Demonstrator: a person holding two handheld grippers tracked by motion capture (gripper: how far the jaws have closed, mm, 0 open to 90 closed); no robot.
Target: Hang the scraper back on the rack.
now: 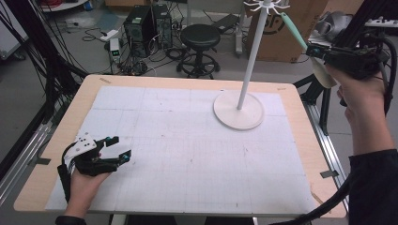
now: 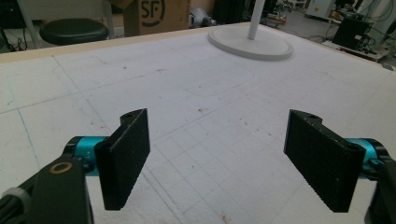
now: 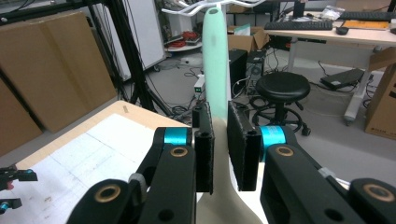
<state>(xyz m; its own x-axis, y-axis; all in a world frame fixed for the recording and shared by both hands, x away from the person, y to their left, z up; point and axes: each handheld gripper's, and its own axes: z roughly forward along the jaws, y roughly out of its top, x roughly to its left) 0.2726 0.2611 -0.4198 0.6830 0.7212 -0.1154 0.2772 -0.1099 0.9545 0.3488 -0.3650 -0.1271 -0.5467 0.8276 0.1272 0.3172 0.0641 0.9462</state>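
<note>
A white stand rises from a round base (image 1: 238, 110) at the table's far right, with a ring of hooks (image 1: 265, 5) at its top. My right gripper (image 1: 315, 50) is held high beside the table's right edge, shut on a utensil (image 1: 293, 30) with a mint-green handle and a cream head. The handle tip points up toward the hooks. In the right gripper view the handle (image 3: 215, 60) runs up between the closed jaws of this gripper (image 3: 220, 144), just under the hooks (image 3: 205, 5). My left gripper (image 1: 118, 147) rests open and empty at the table's front left, as its own view (image 2: 217, 158) confirms.
A white gridded mat (image 1: 187, 140) covers the wooden table. Beyond the far edge stand a black stool (image 1: 200, 37), computer towers (image 1: 145, 26) and a cardboard box (image 1: 281, 28). Black frame posts and cables flank both sides.
</note>
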